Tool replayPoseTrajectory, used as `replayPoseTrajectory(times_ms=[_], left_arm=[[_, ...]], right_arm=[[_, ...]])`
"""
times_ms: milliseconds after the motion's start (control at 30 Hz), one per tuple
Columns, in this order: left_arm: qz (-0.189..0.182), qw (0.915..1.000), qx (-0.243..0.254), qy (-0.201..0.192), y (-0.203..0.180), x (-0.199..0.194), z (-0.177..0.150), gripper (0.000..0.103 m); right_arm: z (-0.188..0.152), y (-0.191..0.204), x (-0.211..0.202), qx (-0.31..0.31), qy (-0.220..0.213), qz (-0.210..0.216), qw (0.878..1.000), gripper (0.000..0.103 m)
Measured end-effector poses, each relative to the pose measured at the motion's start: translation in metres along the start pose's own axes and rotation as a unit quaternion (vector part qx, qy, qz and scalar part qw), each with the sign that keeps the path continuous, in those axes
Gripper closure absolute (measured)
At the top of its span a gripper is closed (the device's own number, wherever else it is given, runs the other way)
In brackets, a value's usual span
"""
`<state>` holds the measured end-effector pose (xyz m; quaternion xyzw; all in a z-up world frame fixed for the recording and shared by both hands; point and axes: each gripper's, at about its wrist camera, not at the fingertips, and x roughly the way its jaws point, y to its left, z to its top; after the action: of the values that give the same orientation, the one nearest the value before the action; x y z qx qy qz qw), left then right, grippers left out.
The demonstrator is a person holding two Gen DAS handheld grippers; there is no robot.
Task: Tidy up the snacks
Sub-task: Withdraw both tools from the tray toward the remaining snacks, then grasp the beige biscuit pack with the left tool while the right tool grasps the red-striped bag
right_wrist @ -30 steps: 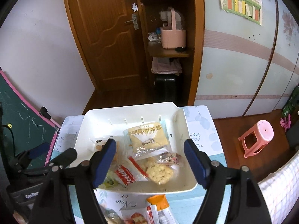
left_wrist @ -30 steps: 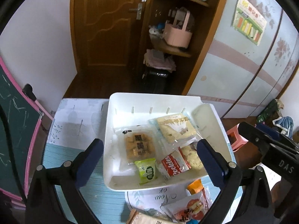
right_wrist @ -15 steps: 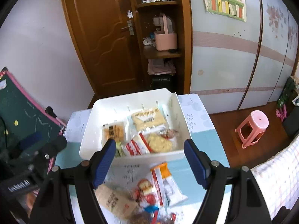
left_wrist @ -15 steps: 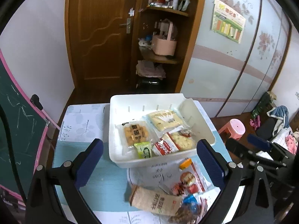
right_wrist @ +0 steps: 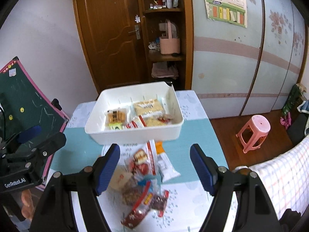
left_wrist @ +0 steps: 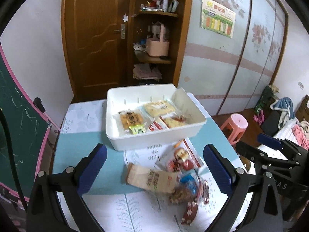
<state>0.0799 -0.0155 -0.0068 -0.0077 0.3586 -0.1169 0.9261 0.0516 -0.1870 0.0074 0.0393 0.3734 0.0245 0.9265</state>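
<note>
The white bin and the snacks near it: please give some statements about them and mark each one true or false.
1. The white bin holds several snack packets. True.
2. The left gripper is clamped on the brown packet. False: it is open and holds nothing.
3. Loose snacks lie on the table in front of the bin. True.
4. The right gripper is shut. False: it is open.
</note>
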Motion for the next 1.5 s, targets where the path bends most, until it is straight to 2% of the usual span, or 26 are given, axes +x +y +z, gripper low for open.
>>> replayPoseTrajectory(times_ms=[367,733,1033,1167,1267,1500], left_arm=[[-0.004,0.9978,0.009,0.066,-0.013,0.033,-0.058,0.003],[0.005,0.995,0.013,0.099,-0.016,0.054,-0.076,0.003],[0.015,0.992,0.015,0.125,-0.017,0.071,-0.086,0.003],[0.014,0.9893,0.001,0.145,-0.012,0.084,-0.091,0.003],[0.014,0.9882,-0.005,0.153,-0.01,0.091,-0.092,0.003],[0.02,0.987,-0.023,0.158,-0.001,0.1,-0.091,0.003]], right_arm=[[-0.065,-0.011,0.023,-0.003,0.073,0.0,0.997,0.027],[-0.118,-0.019,0.057,0.027,0.153,0.019,0.988,0.027],[-0.138,-0.033,0.074,0.05,0.171,0.032,0.983,0.027],[-0.146,-0.034,0.084,0.062,0.185,0.057,0.979,0.028],[-0.145,-0.036,0.089,0.083,0.179,0.076,0.977,0.028],[-0.135,-0.02,0.108,0.047,0.174,0.105,0.978,0.028]])
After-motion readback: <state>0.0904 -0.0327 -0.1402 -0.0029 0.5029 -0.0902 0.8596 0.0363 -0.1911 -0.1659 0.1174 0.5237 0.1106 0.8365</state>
